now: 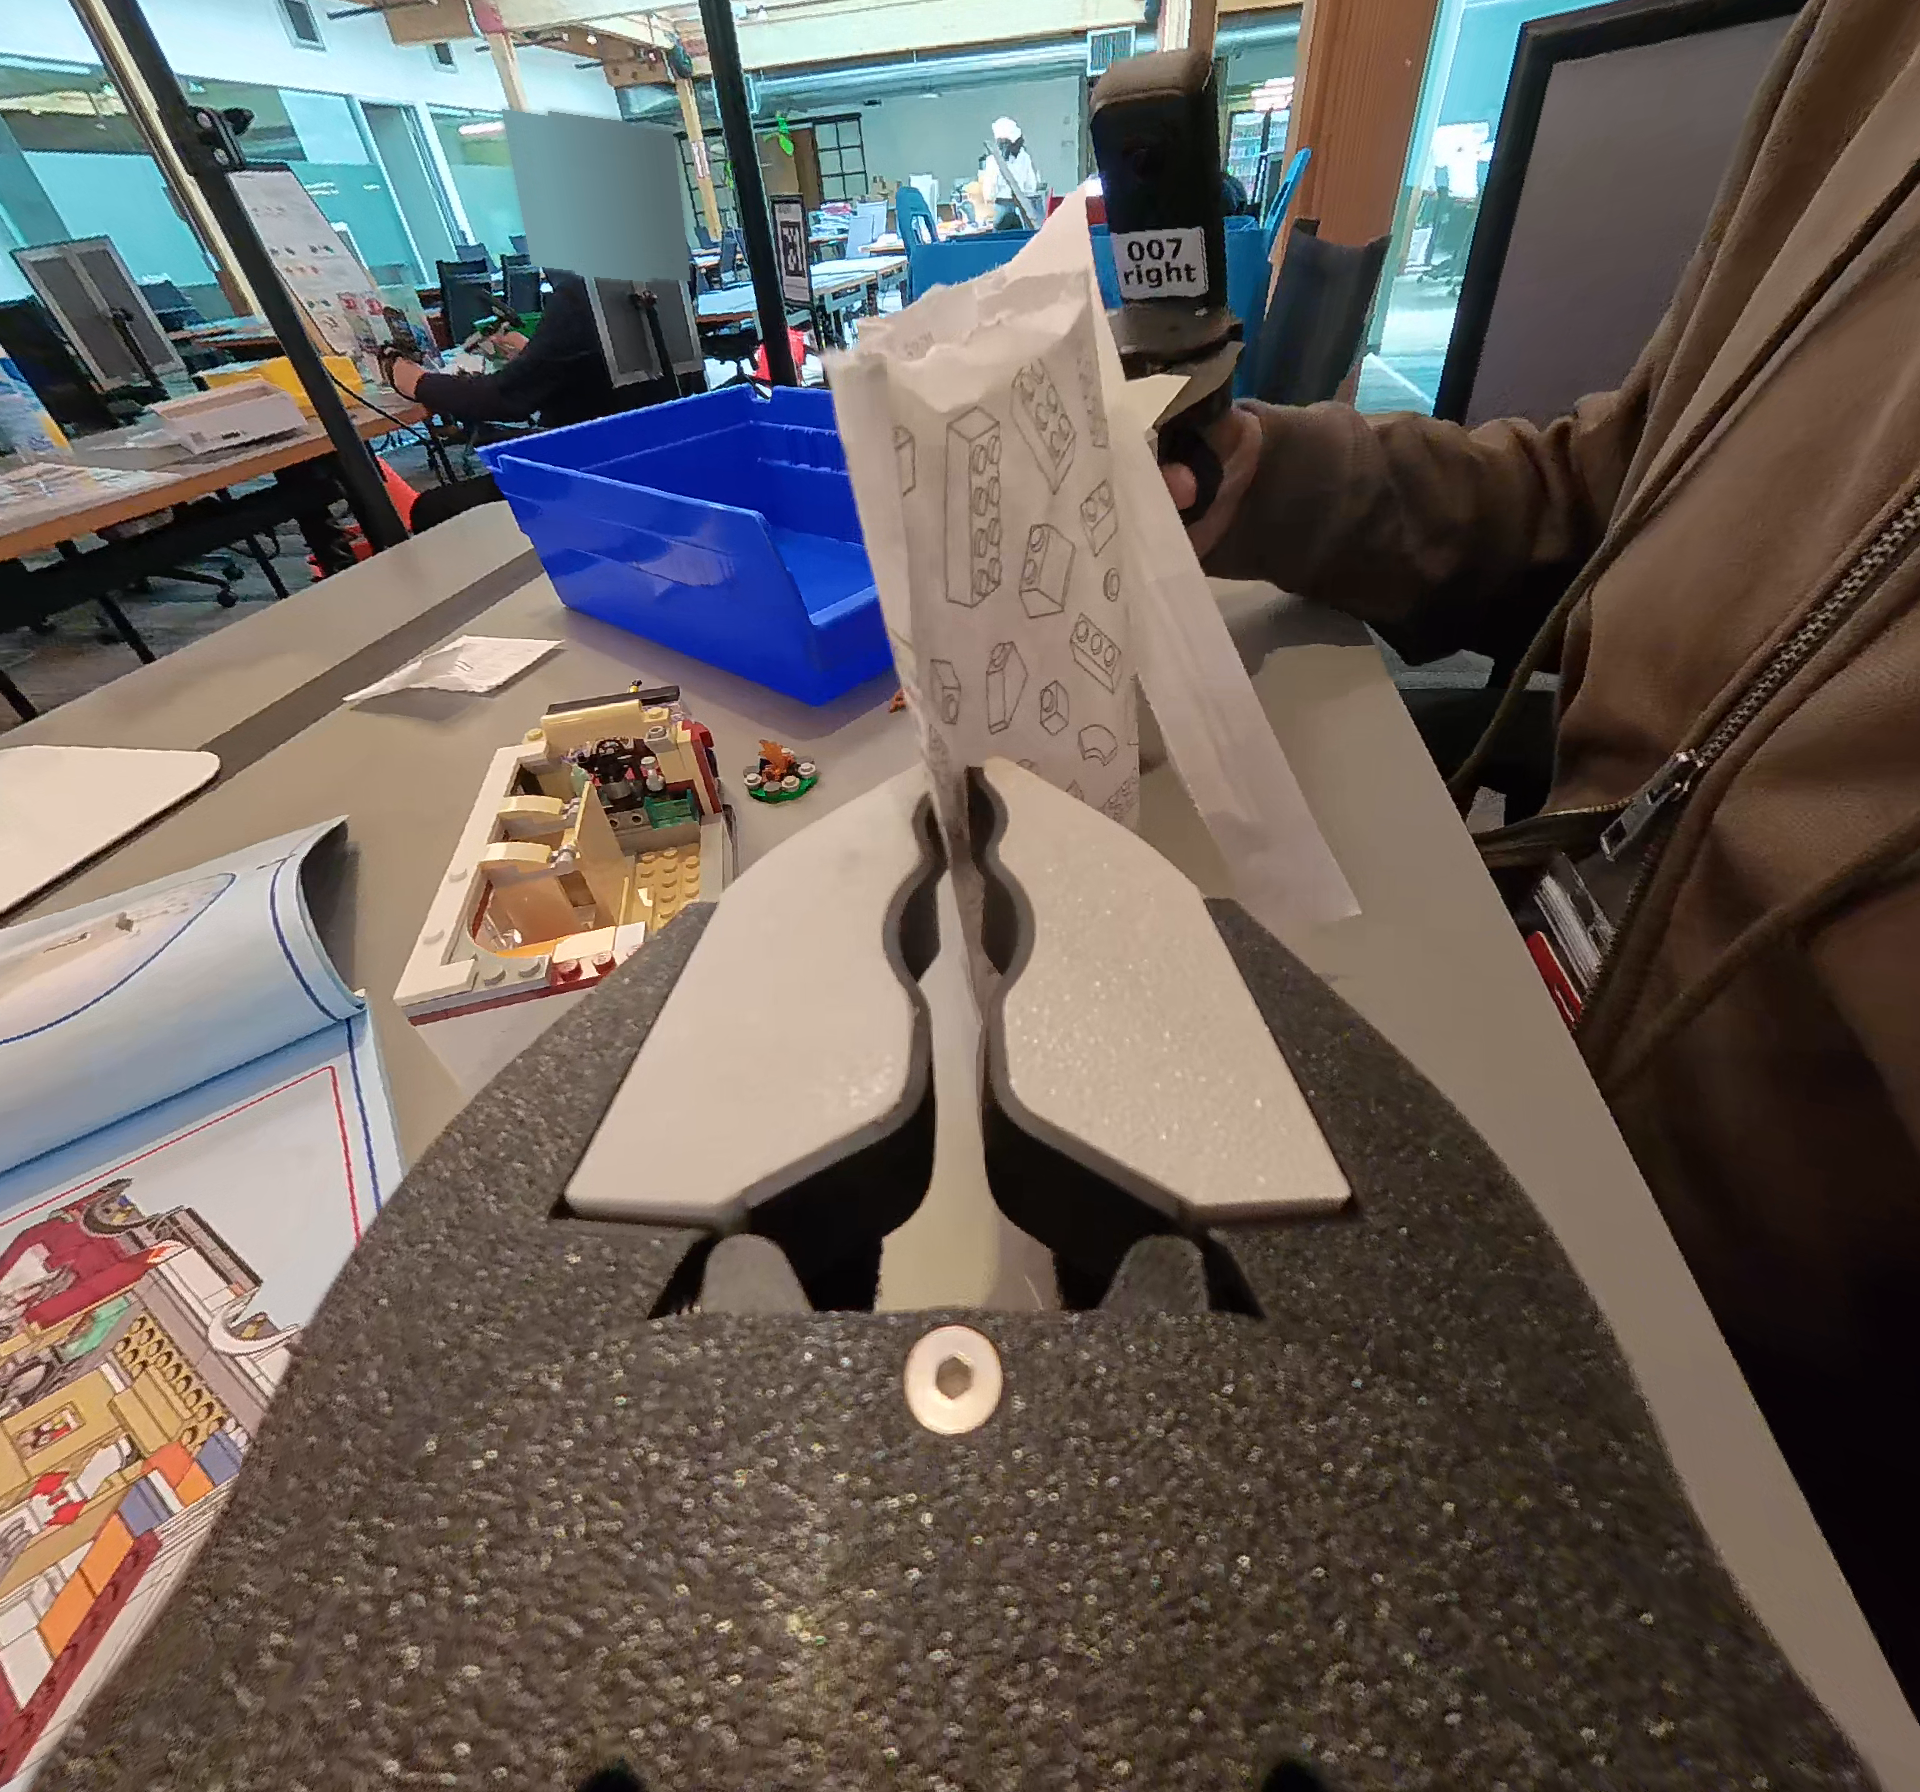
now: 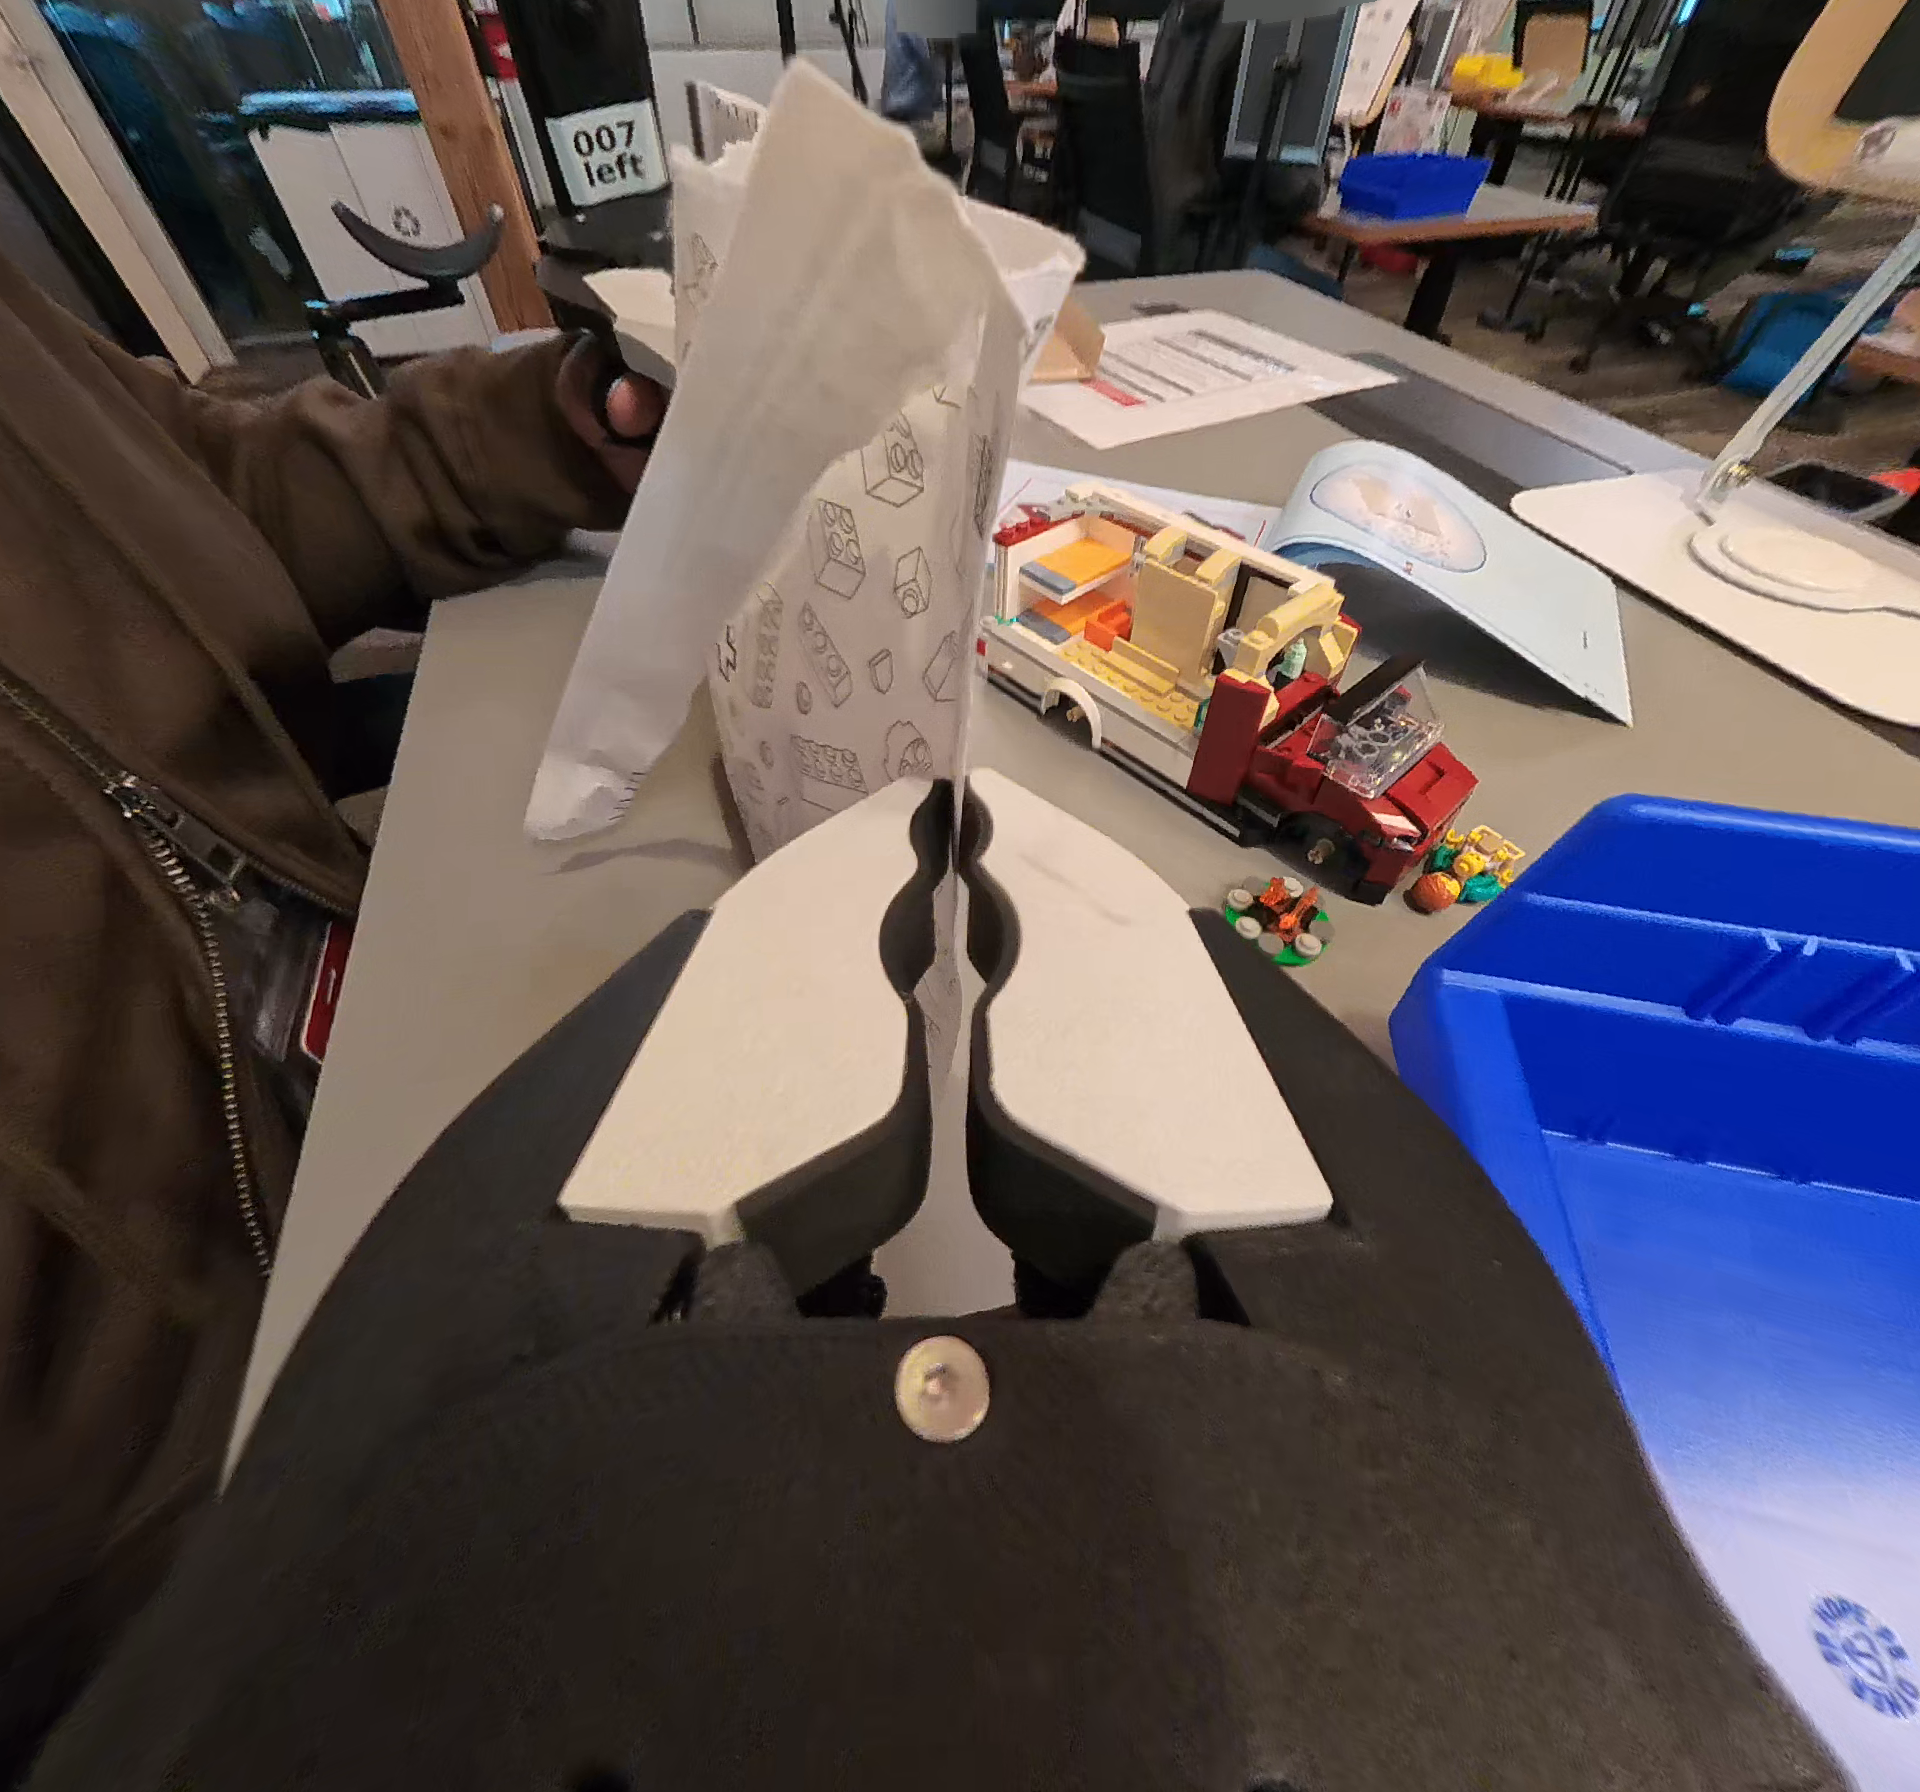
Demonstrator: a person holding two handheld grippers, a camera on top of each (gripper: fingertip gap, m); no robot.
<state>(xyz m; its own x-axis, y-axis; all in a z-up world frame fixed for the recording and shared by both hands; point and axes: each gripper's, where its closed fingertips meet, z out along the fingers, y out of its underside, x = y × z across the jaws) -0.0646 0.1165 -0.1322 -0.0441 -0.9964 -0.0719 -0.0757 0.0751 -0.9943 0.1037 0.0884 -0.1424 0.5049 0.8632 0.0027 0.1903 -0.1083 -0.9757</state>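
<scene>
- Left wrist view shows my left gripper (image 1: pixel 961 797) pinching one edge of a white paper bag (image 1: pixel 1023 537) printed with outline drawings of toy bricks; the paper runs down between the two pale fingers (image 1: pixel 831 963) and both press on it.
- Right wrist view shows my right gripper (image 2: pixel 958 797) clamped the same way on the opposite edge of that bag, a thin sheet caught between its pads.
- Between the two grippers the bag hangs upright above the grey table (image 1: pixel 1351 911), its torn top edge open and ragged, and a plain white strip of it drooping on the side towards my jacket.
- What looks already done: a toy-brick camper truck (image 2: pixel 1226 662) stands part-built on the table, with a small brick campfire (image 2: pixel 1280 919) and a few loose pieces beside it (whether anything is in the bag I cannot tell).
- A blue plastic bin (image 1: pixel 686 537) sits just past the bag, and a picture instruction booklet (image 1: pixel 156 1171) lies open near the truck.
- Each gripper's black handle carries a small white label, the bin has a round printed mark, and printed sheets lie farther back; I leave their writing unread.
</scene>
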